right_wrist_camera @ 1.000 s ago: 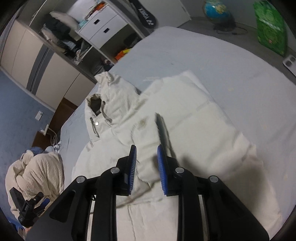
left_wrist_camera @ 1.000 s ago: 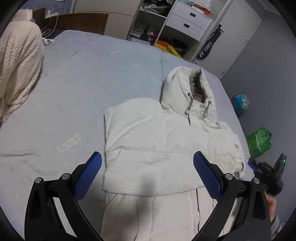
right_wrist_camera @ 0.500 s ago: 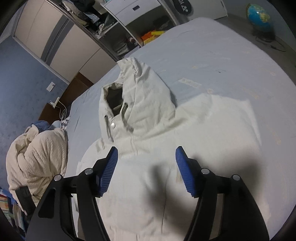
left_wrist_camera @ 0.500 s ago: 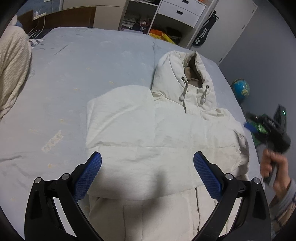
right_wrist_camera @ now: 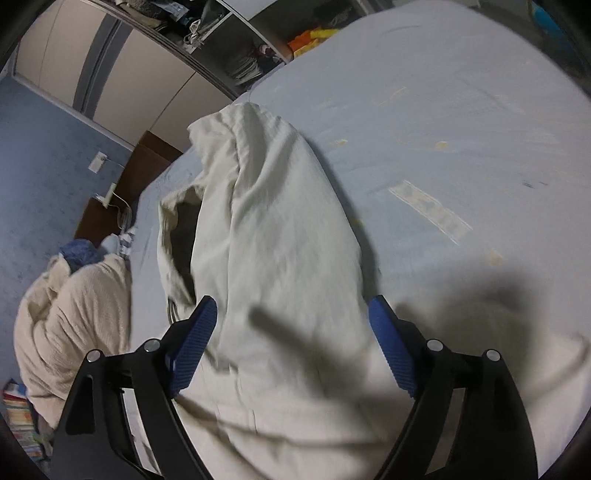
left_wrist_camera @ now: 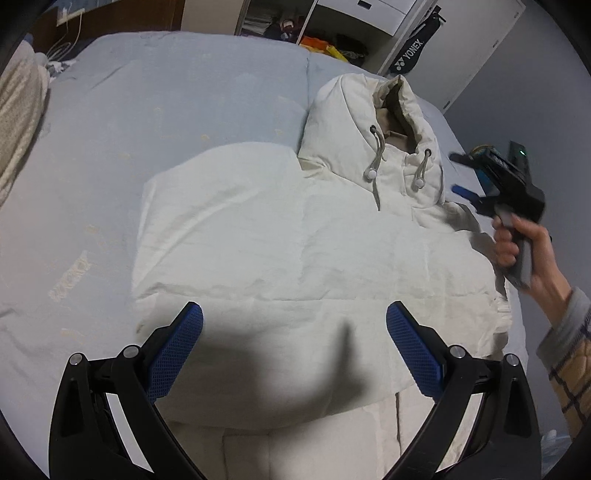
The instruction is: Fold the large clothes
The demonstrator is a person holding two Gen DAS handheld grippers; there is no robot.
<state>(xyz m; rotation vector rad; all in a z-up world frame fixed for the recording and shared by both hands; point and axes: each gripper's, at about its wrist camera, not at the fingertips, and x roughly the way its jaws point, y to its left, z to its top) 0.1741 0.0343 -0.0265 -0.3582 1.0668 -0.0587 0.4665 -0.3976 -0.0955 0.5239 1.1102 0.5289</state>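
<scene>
Jacket [left_wrist_camera: 295, 240] lies flat on the bed [left_wrist_camera: 166, 110], sleeves folded across its chest. Only my left view shows the hand [left_wrist_camera: 524, 254] carrying the right gripper [left_wrist_camera: 458, 173] beside the hood [right_wrist_camera: 266, 221]; my right view fills with that hood. Left gripper [left_wrist_camera: 294, 332] gapes empty. Right jaws, pinched a second ago, are opening, gripping nothing.

Home bedroom: bed [left_wrist_camera: 184, 122] with light-blue sheet, wardrobe [right_wrist_camera: 122, 74], cluttered shelves [left_wrist_camera: 295, 26], drawers [left_wrist_camera: 388, 11].
</scene>
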